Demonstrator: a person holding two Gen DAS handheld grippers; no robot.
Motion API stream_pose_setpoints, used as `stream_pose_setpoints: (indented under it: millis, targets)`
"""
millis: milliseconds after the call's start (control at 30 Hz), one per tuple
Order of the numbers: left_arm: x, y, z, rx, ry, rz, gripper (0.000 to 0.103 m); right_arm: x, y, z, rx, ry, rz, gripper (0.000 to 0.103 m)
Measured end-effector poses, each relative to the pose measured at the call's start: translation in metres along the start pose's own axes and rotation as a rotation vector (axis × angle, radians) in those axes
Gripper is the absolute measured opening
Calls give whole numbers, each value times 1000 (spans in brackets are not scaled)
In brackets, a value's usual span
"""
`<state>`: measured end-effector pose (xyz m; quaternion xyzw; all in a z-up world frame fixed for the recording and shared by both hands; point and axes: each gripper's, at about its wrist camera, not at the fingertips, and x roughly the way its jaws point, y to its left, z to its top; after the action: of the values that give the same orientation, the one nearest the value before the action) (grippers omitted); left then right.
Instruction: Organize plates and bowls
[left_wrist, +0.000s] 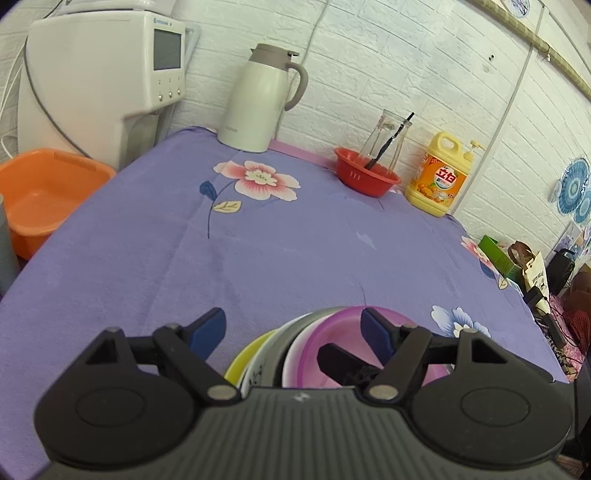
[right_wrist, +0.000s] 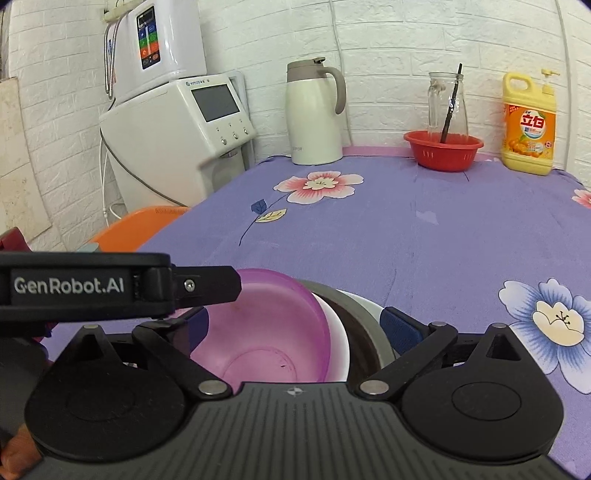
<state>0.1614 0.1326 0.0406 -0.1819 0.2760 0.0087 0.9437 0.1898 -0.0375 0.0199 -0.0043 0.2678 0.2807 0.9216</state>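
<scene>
A nested stack of dishes sits on the purple flowered cloth at the near edge. A translucent pink bowl (right_wrist: 266, 325) is on top, inside a white bowl (right_wrist: 338, 332), a grey steel bowl (right_wrist: 365, 332) and a white plate (right_wrist: 364, 301). In the left wrist view the pink bowl (left_wrist: 332, 343) tops the grey bowl (left_wrist: 291, 332) and a yellow dish (left_wrist: 245, 360). My left gripper (left_wrist: 293, 328) is open above the stack's left side; its body also shows in the right wrist view (right_wrist: 122, 286). My right gripper (right_wrist: 295, 325) is open, straddling the stack.
At the back stand a white thermos jug (right_wrist: 314, 114), a red basket (right_wrist: 443, 149) holding a glass bottle, and a yellow detergent bottle (right_wrist: 530, 123). A water dispenser (right_wrist: 177, 133) and an orange tub (left_wrist: 48, 195) are off the table's left.
</scene>
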Motion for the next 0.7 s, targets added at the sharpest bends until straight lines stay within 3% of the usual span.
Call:
stream_pose_setpoints:
  millis: [233, 467, 600, 700]
  targets:
    - [-10, -2, 2, -7, -30, -1, 74, -13, -9, 3, 23, -28, -22, 103]
    - [-45, -36, 1, 78, -174, 49, 74, -40, -23, 7, 18, -98, -74, 103]
    - [-66, -52, -3, 16, -340, 63, 75, -55, -42, -1, 91, -168, -194, 103]
    - [-74, -65, -11, 54, -344, 109, 75, -68, -55, -9, 149, -94, -296, 103]
